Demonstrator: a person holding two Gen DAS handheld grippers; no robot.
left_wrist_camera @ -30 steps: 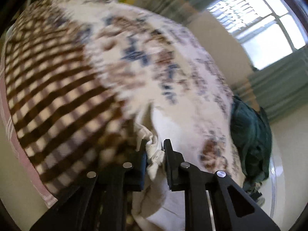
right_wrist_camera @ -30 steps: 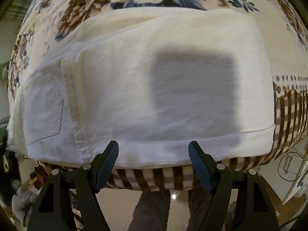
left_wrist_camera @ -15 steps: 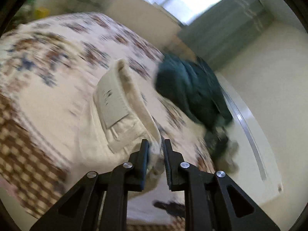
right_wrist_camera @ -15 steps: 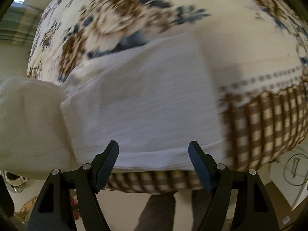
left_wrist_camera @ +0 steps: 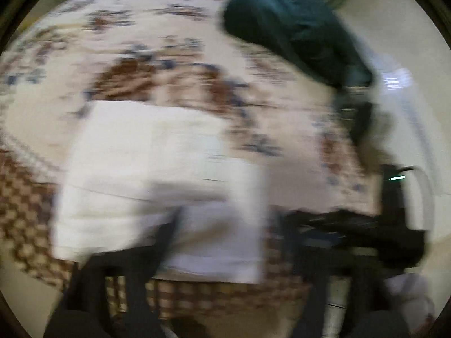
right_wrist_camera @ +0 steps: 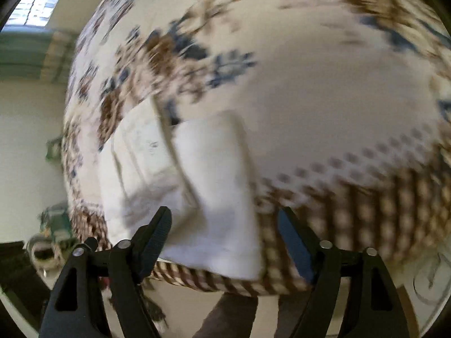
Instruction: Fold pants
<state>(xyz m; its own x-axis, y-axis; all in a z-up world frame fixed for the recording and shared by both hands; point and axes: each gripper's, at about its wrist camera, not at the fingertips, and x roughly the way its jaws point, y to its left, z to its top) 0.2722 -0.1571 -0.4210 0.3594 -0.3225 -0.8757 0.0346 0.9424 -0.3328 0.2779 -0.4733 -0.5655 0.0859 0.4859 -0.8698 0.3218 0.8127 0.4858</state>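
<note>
The white pants lie folded into a compact rectangle on the floral bedspread near the bed's checked front edge; they also show in the right wrist view. My left gripper is blurred, its fingers spread wide and empty, just in front of the pants. My right gripper is open and empty, with the folded pants' near edge between its fingers and not touched.
A dark green garment lies heaped at the bed's far right. The brown checked border hangs over the bed's front edge. A window and curtains are at the left. Clutter sits on the floor.
My left gripper carried the waist end over onto the rest, let go and opened wide. The pants went from a long spread to a compact fold. Both views swung; the right gripper stayed open.
</note>
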